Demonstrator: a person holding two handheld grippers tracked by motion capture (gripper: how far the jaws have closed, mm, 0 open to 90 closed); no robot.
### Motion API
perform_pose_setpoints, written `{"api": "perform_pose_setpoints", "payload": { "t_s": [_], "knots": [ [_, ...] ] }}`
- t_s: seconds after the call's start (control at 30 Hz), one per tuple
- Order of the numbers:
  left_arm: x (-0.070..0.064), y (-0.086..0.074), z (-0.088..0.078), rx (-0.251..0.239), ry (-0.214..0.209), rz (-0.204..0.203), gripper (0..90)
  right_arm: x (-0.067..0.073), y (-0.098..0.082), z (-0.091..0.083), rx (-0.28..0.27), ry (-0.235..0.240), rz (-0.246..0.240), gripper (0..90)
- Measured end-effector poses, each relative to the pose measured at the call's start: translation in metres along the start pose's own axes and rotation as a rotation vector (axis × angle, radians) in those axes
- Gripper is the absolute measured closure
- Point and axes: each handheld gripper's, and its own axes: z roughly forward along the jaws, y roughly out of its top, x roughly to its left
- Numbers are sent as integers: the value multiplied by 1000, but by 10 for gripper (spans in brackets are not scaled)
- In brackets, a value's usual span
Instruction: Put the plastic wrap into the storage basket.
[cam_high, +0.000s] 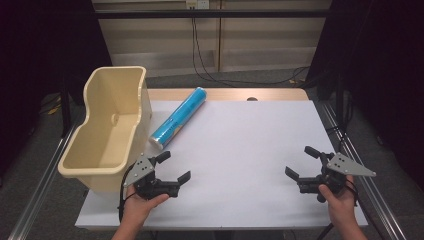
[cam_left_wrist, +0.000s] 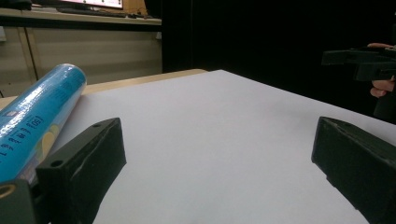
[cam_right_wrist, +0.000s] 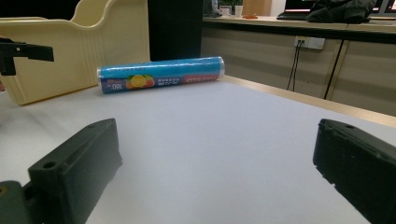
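Note:
A blue roll in a printed wrapper (cam_high: 178, 119) lies on the white table top (cam_high: 240, 150), slanting from far centre down toward the beige plastic bin (cam_high: 107, 127) at the left. My left gripper (cam_high: 174, 167) rests near the front left, just below the roll's near end, jaws wide apart and empty. In the left gripper view the roll (cam_left_wrist: 35, 123) lies beside its left jaw. My right gripper (cam_high: 301, 161) sits at the front right, open and empty. From the right gripper view the roll (cam_right_wrist: 161, 73) lies far ahead, in front of the bin (cam_right_wrist: 74, 46).
The bin hangs over the table's left edge. Metal rails (cam_high: 40, 185) run along both sides of the table. Cables (cam_high: 200, 55) hang behind the far edge. The other gripper (cam_left_wrist: 362, 60) appears far off at the right in the left gripper view.

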Motion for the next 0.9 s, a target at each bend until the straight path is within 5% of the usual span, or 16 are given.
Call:
{"api": "perform_pose_setpoints", "payload": {
  "t_s": [0.43,0.9],
  "knots": [
    [1,8,14,8,8,-27,33,-2,-1,-3,-2,-4,6,3],
    [25,33,68,73,37,-89,59,-4,-2,-5,-3,-4,8,4]
  ]
}}
